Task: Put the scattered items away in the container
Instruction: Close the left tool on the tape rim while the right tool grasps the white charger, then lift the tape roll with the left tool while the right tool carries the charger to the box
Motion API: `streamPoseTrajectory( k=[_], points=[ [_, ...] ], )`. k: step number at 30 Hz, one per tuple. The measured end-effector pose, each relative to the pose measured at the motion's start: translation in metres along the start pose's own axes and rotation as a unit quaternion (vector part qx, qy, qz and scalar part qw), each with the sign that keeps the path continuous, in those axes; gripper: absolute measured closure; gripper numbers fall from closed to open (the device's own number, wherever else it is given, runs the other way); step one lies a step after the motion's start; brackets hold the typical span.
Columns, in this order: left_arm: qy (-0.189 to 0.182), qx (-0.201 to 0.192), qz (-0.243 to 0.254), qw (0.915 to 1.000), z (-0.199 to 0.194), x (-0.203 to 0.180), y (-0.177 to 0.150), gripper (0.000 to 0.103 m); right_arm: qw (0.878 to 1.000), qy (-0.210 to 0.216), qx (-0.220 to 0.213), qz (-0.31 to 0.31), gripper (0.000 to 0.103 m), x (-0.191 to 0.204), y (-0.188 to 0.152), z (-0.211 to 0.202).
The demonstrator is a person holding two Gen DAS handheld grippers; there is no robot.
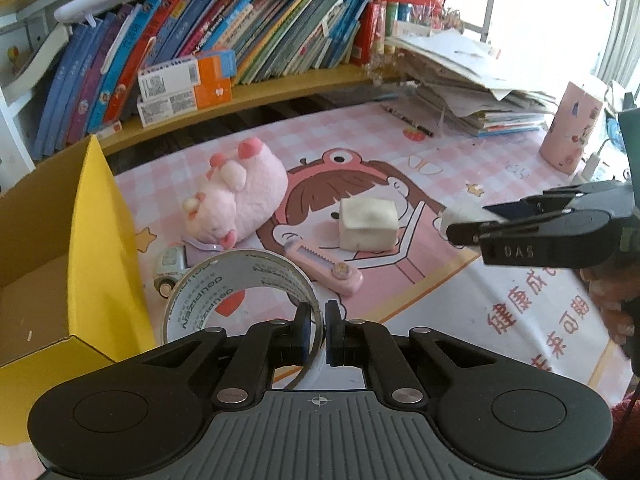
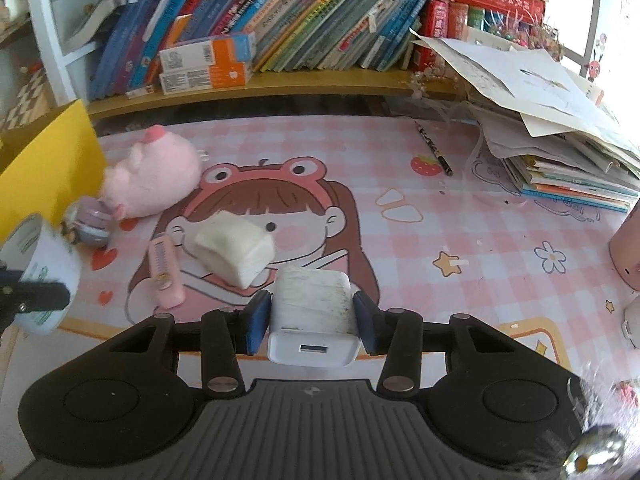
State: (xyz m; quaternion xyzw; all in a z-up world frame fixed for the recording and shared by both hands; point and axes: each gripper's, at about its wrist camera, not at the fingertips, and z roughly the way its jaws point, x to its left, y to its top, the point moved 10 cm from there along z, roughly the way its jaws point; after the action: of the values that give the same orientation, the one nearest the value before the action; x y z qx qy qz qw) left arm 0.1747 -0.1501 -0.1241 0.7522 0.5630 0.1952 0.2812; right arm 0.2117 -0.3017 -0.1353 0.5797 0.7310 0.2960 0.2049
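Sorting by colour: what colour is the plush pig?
Pink plush pig, clearest in the left wrist view.

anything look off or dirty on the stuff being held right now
Yes: the white charger clamped in the right hand-held gripper has grey-brown smudges on its top face, mostly along the edges. The tape roll in the left hand-held gripper looks fine.

Left gripper [image 1: 319, 330]: jaws nearly closed, pinching the wall of a tape roll [image 1: 240, 292], one finger inside the ring, one outside. Right gripper [image 2: 313, 322]: jaws clamped on a white charger [image 2: 312, 312], seen at 3 o'clock from the left wrist camera, fingers pointing toward 9 o'clock.
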Motion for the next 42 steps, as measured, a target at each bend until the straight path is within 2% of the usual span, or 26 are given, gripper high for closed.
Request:
streamPoseTrajectory(
  k=[14, 24, 42],
  points=[
    [-0.028, -0.028, 0.014, 0.9991, -0.027, -0.009, -0.004, 0.097, 1.000, 0.002, -0.011, -0.009, 0.060, 0.028, -0.010, -0.034],
    [-0.051, -0.064, 0.042, 0.9958, -0.064, -0.009, -0.001, 0.097, 1.000, -0.012, -0.026, -0.005, 0.060, 0.052, -0.012, -0.060],
    [-0.068, -0.111, 0.040, 0.9907, -0.119, 0.033, -0.002, 0.097, 0.998, -0.016, -0.057, -0.016, 0.060, 0.115, -0.001, -0.095]
  ],
)
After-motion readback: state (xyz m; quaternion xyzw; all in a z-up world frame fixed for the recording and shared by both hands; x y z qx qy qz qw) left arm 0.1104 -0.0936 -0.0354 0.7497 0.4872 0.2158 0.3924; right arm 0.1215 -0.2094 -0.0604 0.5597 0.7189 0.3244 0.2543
